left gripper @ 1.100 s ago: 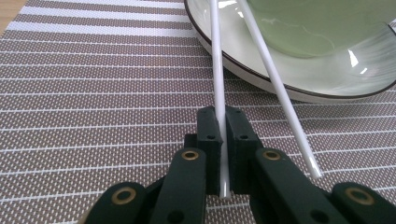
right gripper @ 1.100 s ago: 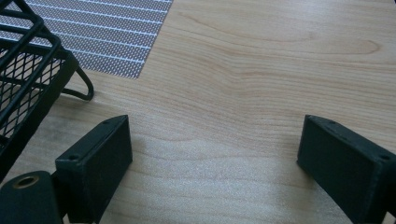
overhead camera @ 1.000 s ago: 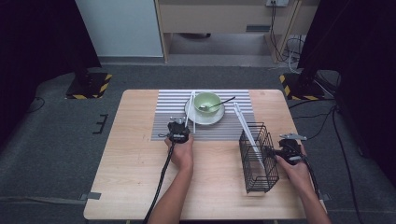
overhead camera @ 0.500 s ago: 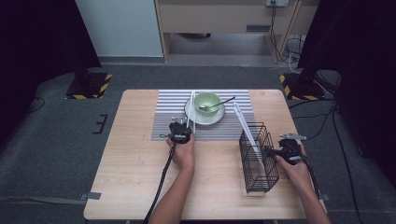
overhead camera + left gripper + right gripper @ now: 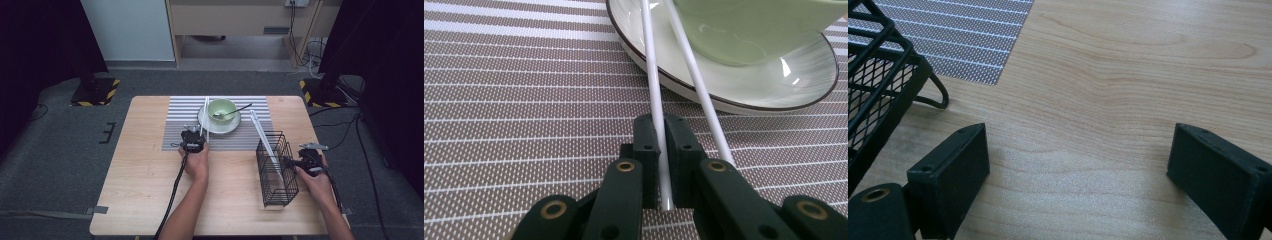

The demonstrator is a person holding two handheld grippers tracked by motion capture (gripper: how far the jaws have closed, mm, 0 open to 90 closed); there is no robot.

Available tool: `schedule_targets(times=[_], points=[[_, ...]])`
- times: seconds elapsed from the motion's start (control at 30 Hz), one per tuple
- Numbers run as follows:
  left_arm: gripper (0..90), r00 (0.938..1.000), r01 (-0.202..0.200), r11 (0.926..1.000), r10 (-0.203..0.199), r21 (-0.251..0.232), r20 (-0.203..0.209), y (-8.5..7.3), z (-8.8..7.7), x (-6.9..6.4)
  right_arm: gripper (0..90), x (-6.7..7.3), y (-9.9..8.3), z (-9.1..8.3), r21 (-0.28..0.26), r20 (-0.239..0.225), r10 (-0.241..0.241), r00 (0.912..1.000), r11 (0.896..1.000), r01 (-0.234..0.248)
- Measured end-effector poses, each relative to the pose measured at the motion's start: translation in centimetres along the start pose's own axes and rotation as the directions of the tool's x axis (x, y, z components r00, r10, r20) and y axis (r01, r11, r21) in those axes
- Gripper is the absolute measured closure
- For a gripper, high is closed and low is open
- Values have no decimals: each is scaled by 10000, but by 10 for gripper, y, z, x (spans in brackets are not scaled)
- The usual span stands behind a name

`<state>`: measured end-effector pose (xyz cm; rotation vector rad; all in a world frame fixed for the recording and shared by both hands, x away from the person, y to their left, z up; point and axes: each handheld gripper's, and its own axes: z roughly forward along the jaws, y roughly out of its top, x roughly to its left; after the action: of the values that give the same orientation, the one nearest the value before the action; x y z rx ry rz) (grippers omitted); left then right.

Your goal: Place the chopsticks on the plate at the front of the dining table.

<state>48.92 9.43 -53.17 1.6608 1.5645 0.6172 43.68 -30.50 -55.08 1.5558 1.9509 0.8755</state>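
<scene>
In the left gripper view the green bowl point(image 5: 754, 30) and both white chopsticks point(image 5: 651, 75) run off the top edge; the wire basket point(image 5: 878, 75) is cut off at the right gripper view's left edge.

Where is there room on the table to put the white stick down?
Bare wood lies left of the striped mat, and in front of it between the left gripper and the black wire basket. It is crowded by the plate, bowl and chopsticks.

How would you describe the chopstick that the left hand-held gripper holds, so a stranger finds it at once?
Start at the striped placemat and find the saucer under the green bowl. Two white chopsticks lean on its rim. The held chopstick is the left one, its near end clamped in the left hand-held gripper.
</scene>
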Motion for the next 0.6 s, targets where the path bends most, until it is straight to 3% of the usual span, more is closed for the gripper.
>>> schedule_targets(times=[0.6], points=[[838,9998,1,10000,-1,-24,178,1,3,-1,97,0,0,0,3,-29,-9,10000,10000,9]])
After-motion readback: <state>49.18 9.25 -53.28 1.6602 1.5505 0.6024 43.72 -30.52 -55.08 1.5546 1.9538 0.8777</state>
